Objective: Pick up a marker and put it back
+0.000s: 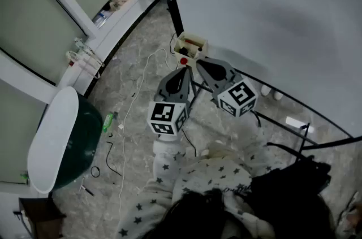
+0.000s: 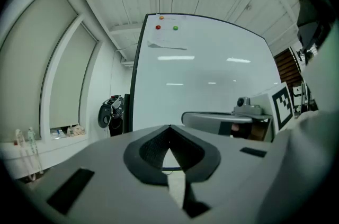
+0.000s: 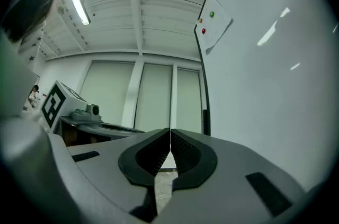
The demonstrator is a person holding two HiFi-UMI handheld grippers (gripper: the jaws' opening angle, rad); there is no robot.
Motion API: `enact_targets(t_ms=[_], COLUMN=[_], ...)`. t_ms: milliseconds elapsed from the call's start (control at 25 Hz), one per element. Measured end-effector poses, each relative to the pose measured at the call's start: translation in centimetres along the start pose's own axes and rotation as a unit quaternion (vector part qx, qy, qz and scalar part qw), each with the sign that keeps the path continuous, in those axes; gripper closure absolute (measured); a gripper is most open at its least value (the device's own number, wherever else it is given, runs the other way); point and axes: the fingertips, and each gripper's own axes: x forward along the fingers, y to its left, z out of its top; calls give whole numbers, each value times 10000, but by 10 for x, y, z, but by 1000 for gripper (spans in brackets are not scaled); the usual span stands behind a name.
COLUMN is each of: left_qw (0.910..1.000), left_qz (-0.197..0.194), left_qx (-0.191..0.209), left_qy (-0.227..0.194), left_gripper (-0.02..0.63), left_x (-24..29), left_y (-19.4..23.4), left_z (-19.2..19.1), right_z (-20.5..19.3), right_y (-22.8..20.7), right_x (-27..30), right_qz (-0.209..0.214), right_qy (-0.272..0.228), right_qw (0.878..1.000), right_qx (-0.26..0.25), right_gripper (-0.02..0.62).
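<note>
- Holding nothing, the left tongs [image 2: 169, 127] have their jaws shut tip to tip, as the left gripper view shows.
- The right tongs [image 3: 170, 132] are likewise shut and empty.
- From the head view, both tongs are level and side by side, tips close together and aimed at the foot of the whiteboard [image 1: 266, 6].
- Just beyond the tips sits a small cream box [image 1: 190, 46] at the whiteboard's lower corner. The marker [image 1: 183, 61], a red-ended item as far as its size allows, is at the box's near edge, clear of both tongs.
- On the whiteboard's top corner are a red magnet [image 2: 158, 27], a green magnet [image 2: 175, 28] and a sheet of paper [image 2: 167, 45].
- The floor [image 1: 136, 85] is marbled, with a thin white cable [image 1: 129, 119] and a green bottle [image 1: 108, 121] lying on it.
- A star-patterned sleeve [image 1: 169, 167] leads to the left tongs.
</note>
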Motion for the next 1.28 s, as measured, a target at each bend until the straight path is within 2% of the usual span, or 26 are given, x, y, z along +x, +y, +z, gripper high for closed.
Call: enact_targets(t_ms=[120, 200, 240, 280, 560, 720, 960, 1000, 1040, 1280], left_qw=[10000, 10000, 9999, 9999, 9991, 9986, 9989, 9990, 9990, 9992], left_qz=[16, 49, 81, 124, 333, 408, 305, 275, 249, 138], left_qx=[-14, -42, -66, -101, -236, -316, -246, -226, -219, -212], left_qy=[38, 70, 70, 59, 95, 97, 238, 275, 297, 311], left_gripper=[604, 604, 604, 604, 606, 605, 604, 604, 606, 604], left_x=[-1, 4, 7, 10, 56, 61, 69, 70, 71, 73], left_y=[3, 8, 11, 14, 37, 53, 63, 61, 60, 59], left_z=[-8, -11, -12, -13, -20, -36, -56, -57, -56, -47], right_z=[-14, -24, -29, -32, -64, -79, -86, -85, -83, -69], right_y=[-7, -17, -22, -27, -70, -71, -73, -73, -72, -72], right_x=[-2, 0, 2, 4, 39, 55, 61, 60, 59, 58], right_qz=[-278, -343, -339, -317, -217, -211, -308, -331, -347, -325], right_qy=[179, 239, 219, 179, 410, 471, 515, 537, 548, 560], right_qw=[9987, 9985, 9990, 9993, 9988, 9984, 9981, 9979, 9978, 9974], right_qx=[-395, -350, -182, -3, 145, 209, 151, 126, 131, 314], right_gripper=[588, 583, 481, 421, 419, 419, 423, 487, 508, 512])
